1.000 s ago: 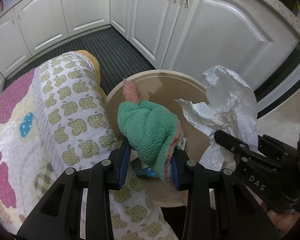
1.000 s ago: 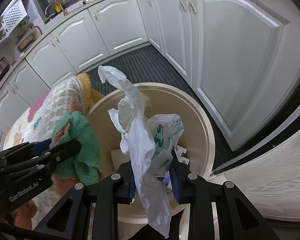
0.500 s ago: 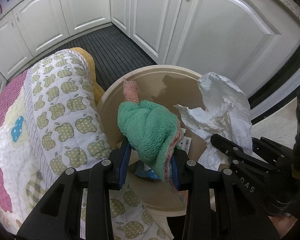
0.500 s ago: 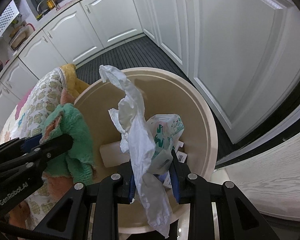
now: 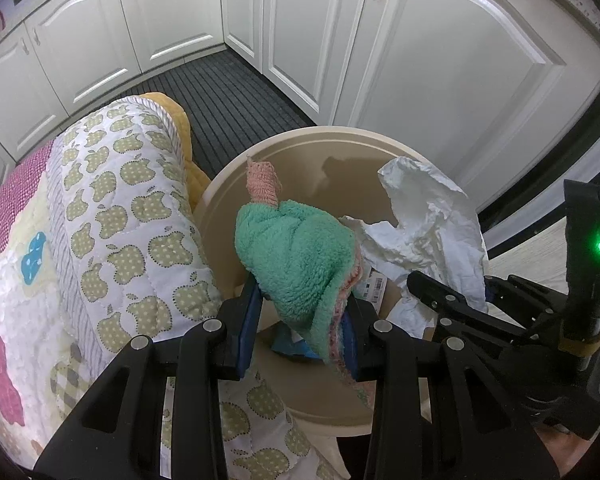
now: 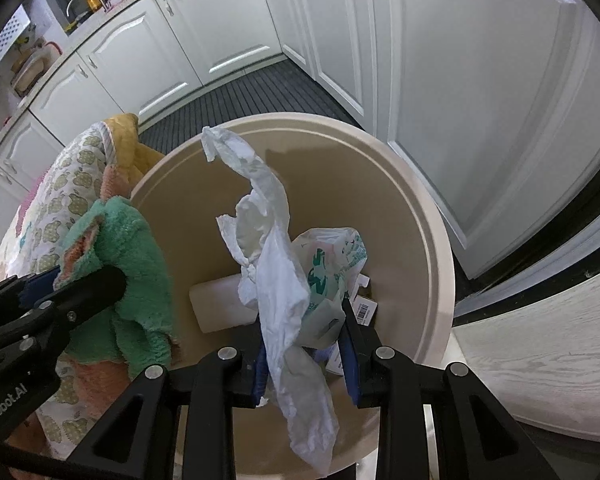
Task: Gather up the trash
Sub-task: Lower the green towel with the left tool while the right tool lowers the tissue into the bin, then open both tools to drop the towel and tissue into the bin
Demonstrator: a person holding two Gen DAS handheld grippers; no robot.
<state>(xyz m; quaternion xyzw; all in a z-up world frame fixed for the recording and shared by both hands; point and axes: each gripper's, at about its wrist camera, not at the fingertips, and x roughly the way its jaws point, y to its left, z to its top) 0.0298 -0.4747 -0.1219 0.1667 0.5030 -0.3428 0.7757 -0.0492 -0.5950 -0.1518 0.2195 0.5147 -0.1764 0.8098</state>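
A round beige trash bin (image 5: 228, 184) (image 6: 440, 248) stands open on the floor below both grippers. My left gripper (image 5: 300, 320) is shut on a green and pink fuzzy cloth (image 5: 300, 256), held over the bin's left side; the cloth also shows in the right wrist view (image 6: 136, 256). My right gripper (image 6: 302, 344) is shut on crumpled white tissue (image 6: 276, 276) together with a white plastic bag with green print (image 6: 332, 264), over the bin's middle. The tissue also shows in the left wrist view (image 5: 424, 224). Inside the bin lie a white block (image 6: 220, 304) and labelled packaging (image 6: 364, 308).
A quilt with apple print (image 5: 112, 216) lies against the bin's left side. White cabinet doors (image 5: 440, 72) stand behind and right of the bin. A dark ribbed mat (image 5: 220, 108) covers the floor beyond. A pale wood-grain surface (image 6: 540, 368) lies at the right.
Both grippers have moved closer over the bin with their loads still held. The bin now fills more of both views.
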